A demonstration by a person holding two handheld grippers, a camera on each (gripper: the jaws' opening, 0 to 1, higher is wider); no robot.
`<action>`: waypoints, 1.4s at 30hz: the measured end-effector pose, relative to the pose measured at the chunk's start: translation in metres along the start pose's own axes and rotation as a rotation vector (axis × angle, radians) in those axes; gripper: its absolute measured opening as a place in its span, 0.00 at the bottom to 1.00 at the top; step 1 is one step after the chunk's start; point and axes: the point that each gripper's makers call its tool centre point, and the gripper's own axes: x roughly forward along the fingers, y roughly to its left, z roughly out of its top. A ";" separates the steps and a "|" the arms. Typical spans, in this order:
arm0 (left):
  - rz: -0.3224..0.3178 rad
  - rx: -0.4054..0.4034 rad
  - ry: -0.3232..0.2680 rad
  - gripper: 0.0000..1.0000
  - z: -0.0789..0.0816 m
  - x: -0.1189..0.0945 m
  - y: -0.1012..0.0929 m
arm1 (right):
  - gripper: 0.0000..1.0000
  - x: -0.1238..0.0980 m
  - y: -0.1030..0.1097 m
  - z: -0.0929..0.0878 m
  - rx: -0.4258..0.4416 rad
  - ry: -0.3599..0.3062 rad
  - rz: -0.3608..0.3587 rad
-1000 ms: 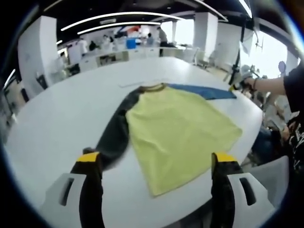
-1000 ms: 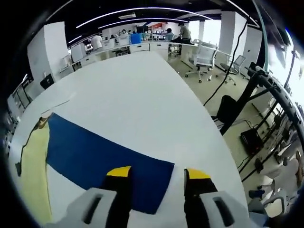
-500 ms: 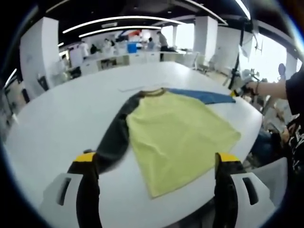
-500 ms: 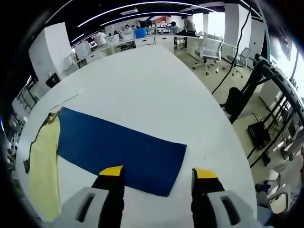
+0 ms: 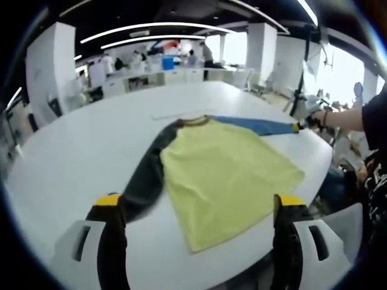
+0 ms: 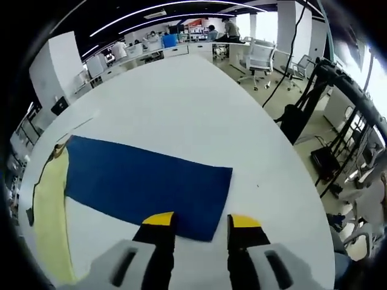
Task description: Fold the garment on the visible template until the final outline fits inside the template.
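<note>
A long-sleeved shirt lies flat on the white table [image 5: 72,151]: yellow body [image 5: 227,172], dark grey sleeve [image 5: 148,175], blue sleeve [image 5: 254,124]. My left gripper [image 5: 199,208] hovers at the near table edge, open wide, with the grey cuff by its left jaw and the yellow hem between the jaws. In the right gripper view the blue sleeve [image 6: 145,181] stretches away from me. My right gripper [image 6: 201,222] is open, its jaws narrowed to either side of the cuff's near corner. That gripper [image 5: 299,125] also appears at the sleeve's end in the left gripper view, held by a person's hand.
A thin pale strip [image 5: 172,113] lies on the table just beyond the collar. The table's curved edge [image 6: 284,163] drops off to office chairs [image 6: 260,57], cables and a dark stand [image 6: 320,109]. Desks and people stand far behind.
The right gripper's jaws have come closer together around the blue cuff's corner, and that view has shifted slightly. The left gripper has barely moved.
</note>
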 end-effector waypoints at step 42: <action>0.006 -0.005 0.008 0.98 -0.001 -0.002 0.000 | 0.00 -0.007 0.005 0.011 -0.025 -0.007 -0.023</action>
